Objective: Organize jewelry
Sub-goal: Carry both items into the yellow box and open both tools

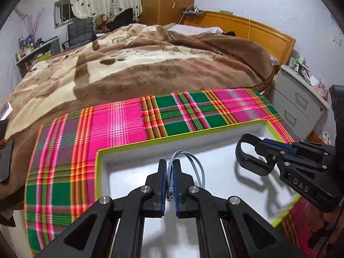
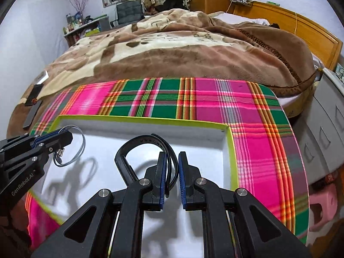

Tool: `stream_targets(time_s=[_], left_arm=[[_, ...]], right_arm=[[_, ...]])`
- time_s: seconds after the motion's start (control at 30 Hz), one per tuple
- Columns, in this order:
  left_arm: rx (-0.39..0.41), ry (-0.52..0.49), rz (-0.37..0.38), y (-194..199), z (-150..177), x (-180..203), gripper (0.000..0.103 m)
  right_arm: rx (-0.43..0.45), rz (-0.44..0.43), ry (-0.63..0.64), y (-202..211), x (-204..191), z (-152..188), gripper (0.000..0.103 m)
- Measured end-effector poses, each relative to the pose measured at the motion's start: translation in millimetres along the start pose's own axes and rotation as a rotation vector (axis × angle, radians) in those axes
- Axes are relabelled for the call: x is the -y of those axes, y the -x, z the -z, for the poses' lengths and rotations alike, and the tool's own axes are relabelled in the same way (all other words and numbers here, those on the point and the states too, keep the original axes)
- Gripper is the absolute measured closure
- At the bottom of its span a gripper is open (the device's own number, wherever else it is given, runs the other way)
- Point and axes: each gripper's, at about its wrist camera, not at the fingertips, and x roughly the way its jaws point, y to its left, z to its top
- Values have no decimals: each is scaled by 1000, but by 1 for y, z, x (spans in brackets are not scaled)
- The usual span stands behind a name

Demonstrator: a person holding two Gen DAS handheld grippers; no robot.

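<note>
A shallow white-lined tray with a lime-green rim (image 1: pixel 172 137) (image 2: pixel 150 119) lies on a plaid cloth. Above its white floor my left gripper (image 1: pixel 170 167) is shut on a loop of thin grey cord bracelet (image 1: pixel 196 165). In the right wrist view that left gripper (image 2: pixel 64 136) shows at the left edge, with the grey cord bracelet (image 2: pixel 80 150) and its small metal clasp dangling from it. My right gripper (image 2: pixel 172 161) is shut on a black strap-like band (image 2: pixel 126 148) that curls into a loop. From the left wrist view the right gripper (image 1: pixel 261 147) holds the black band (image 1: pixel 243 157) over the tray's right part.
The pink, green and orange plaid cloth (image 1: pixel 120 120) covers the table around the tray. Behind it is a bed with a brown blanket (image 1: pixel 150 64). A grey drawer cabinet (image 1: pixel 301 103) stands at the right. Dark flat objects (image 2: pixel 32 114) lie on the blanket at the left.
</note>
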Motion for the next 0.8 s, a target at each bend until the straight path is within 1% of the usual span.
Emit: stream_targets(time_s=[0.23, 0.5, 0.53, 0.6, 0.7, 0.8], left_arm=[[-46, 5, -15, -24, -3, 4, 98], [-84, 17, -11, -31, -5, 3, 98], [-86, 19, -8, -31, -4, 3, 98], [-84, 25, -8, -29, -3, 1, 97], [-67, 36, 3, -22, -2, 0, 93], [-34, 51, 17, -9, -1, -2, 88]], right_arm=[[-43, 15, 25, -24, -5, -8, 92], [-52, 8, 19, -27, -4, -9, 91], [-50, 4, 18, -26, -4, -10, 90], [-40, -5, 17, -24, -4, -11, 79], [-20, -21, 14, -16, -4, -10, 74], [6, -29, 9, -4, -5, -8, 72]])
